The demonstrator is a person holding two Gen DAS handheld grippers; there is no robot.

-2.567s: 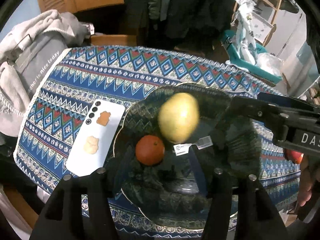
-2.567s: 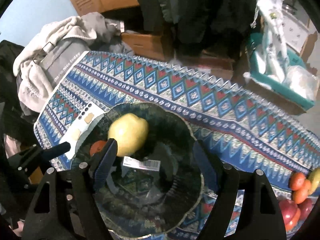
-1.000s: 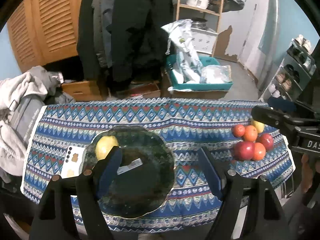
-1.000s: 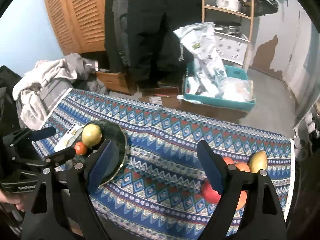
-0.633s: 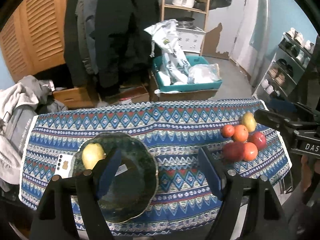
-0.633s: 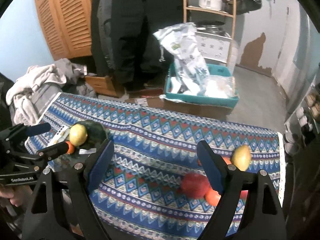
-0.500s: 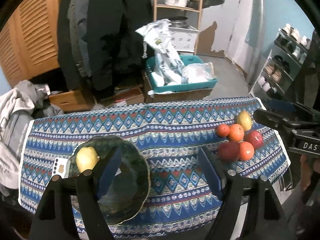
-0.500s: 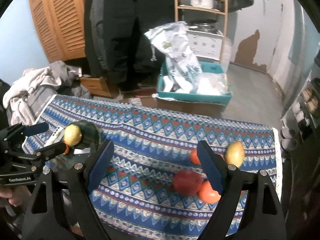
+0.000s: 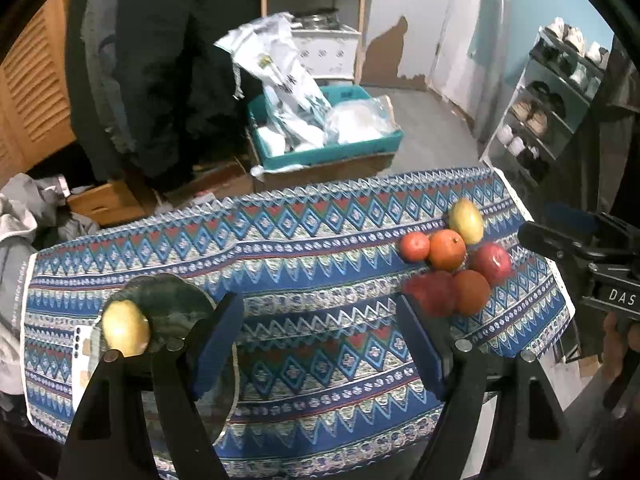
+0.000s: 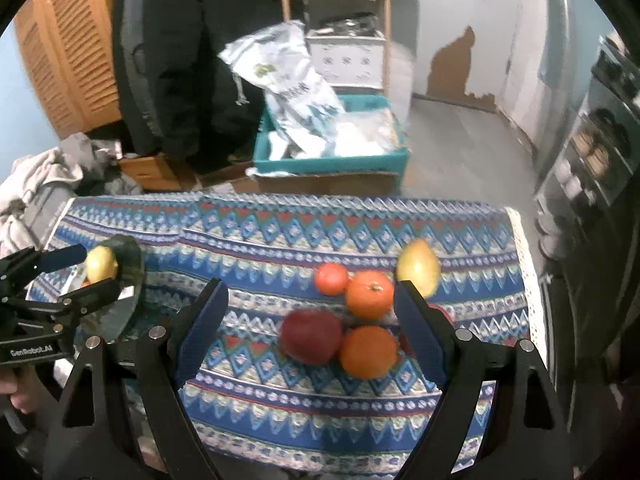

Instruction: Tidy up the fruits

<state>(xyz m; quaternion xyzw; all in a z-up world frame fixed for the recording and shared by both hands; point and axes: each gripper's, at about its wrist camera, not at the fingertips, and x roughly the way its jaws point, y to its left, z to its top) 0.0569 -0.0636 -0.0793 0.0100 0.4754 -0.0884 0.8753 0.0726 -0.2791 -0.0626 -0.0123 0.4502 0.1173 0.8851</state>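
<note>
A dark glass plate (image 9: 172,300) at the table's left holds a yellow pear (image 9: 125,328); both also show in the right wrist view, plate (image 10: 134,264) and pear (image 10: 101,264). At the right end lies a fruit pile: a yellow mango (image 10: 418,266), two oranges (image 10: 369,289) (image 10: 368,352), a small tomato (image 10: 330,279) and a red apple (image 10: 312,336). The pile shows in the left wrist view too (image 9: 448,250). My left gripper (image 9: 320,320) is open and empty above the table's middle. My right gripper (image 10: 308,306) is open and empty above the pile.
A blue patterned cloth (image 9: 312,224) covers the table. A white phone (image 9: 82,356) lies left of the plate. Beyond the table stand a teal crate with bags (image 9: 320,136), hanging dark coats (image 9: 160,60) and a shoe rack (image 9: 552,112). Grey clothes (image 10: 36,184) lie at left.
Both grippers pulled back from the plate and swung right. The fruit pile has come into view and now sits between the right gripper's fingers. The pear stays on the plate.
</note>
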